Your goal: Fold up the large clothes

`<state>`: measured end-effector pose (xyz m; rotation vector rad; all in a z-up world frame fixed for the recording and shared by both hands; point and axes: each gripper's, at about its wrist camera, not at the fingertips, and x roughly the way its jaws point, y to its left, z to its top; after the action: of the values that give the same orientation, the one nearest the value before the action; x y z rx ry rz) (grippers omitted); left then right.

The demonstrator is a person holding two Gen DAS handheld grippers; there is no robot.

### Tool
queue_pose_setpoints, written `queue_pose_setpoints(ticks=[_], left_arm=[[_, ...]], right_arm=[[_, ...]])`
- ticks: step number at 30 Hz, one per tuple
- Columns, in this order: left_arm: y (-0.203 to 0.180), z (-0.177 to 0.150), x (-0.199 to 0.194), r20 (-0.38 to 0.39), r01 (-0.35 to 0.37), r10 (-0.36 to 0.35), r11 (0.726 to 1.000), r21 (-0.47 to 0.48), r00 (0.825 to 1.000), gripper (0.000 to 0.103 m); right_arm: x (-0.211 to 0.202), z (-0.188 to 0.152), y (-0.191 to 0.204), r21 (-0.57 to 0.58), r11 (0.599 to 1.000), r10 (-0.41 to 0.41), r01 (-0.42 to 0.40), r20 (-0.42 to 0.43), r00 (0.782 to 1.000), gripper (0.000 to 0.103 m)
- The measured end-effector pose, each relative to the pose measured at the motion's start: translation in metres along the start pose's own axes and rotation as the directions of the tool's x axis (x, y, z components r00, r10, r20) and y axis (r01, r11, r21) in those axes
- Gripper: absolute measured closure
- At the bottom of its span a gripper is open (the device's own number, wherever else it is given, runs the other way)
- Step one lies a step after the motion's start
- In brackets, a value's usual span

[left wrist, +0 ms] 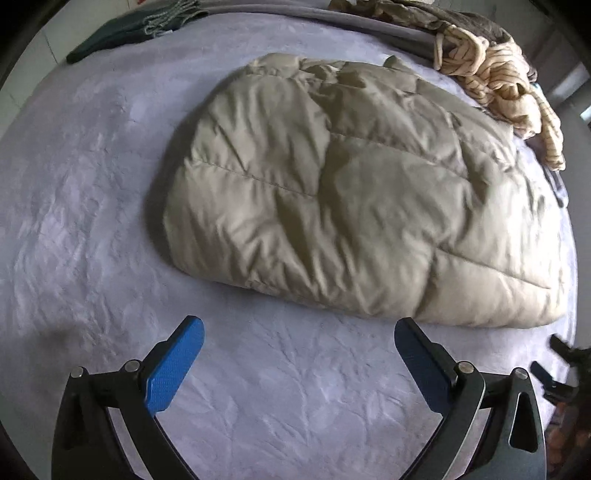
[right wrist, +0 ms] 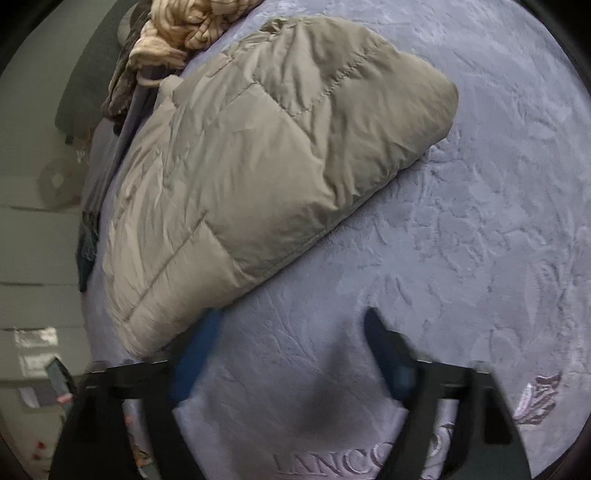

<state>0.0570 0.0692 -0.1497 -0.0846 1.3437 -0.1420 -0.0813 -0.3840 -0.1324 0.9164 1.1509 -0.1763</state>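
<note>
A beige quilted puffer jacket (left wrist: pixel 343 192) lies folded into a thick bundle on a lavender plush blanket (left wrist: pixel 92 221). My left gripper (left wrist: pixel 299 332) is open and empty, just in front of the jacket's near edge, above the blanket. In the right wrist view the same jacket (right wrist: pixel 258 173) lies to the upper left. My right gripper (right wrist: pixel 295 325) is open and empty, its left finger close to the jacket's near corner; the view is motion-blurred.
A pile of cream striped clothes (left wrist: pixel 506 81) sits at the bed's far right edge, also in the right wrist view (right wrist: pixel 177 29). A dark green garment (left wrist: pixel 140 26) lies at the far left. The blanket (right wrist: pixel 498 203) carries embroidered lettering (right wrist: pixel 332 465). The floor (right wrist: pixel 33 229) lies left of the bed.
</note>
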Motion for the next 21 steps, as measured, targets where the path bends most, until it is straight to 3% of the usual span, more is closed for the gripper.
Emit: queue_pose_setpoints(ticks=[10,16,17,18,21], left_arm=[[0.010,0.003,0.013,-0.054,0.081,-0.084,0.995,-0.065,0.995,0.000],[0.008,0.000,0.014,-0.052,0.078,-0.082,0.995,-0.061,0.995,0.000],[0.008,0.001,0.014,-0.052,0.077,-0.080,0.995,-0.060,0.995,0.000],[0.006,0.003,0.014,-0.053,0.076,-0.079,0.995,-0.060,0.995,0.000],[0.004,0.006,0.015,-0.051,0.079,-0.082,0.995,-0.058,0.995,0.000]], right_arm=[[0.010,0.004,-0.004,0.050,0.996,0.074,-0.073,-0.003,0.997,0.011],[0.011,0.006,-0.008,0.077,0.991,0.108,-0.110,0.024,0.994,0.011],[0.012,0.008,-0.010,0.090,0.988,0.126,-0.128,0.031,0.992,0.009],[0.013,0.009,-0.012,0.109,0.983,0.145,-0.148,0.036,0.989,0.000],[0.018,0.015,-0.016,0.163,0.967,0.190,-0.195,0.050,0.981,0.000]])
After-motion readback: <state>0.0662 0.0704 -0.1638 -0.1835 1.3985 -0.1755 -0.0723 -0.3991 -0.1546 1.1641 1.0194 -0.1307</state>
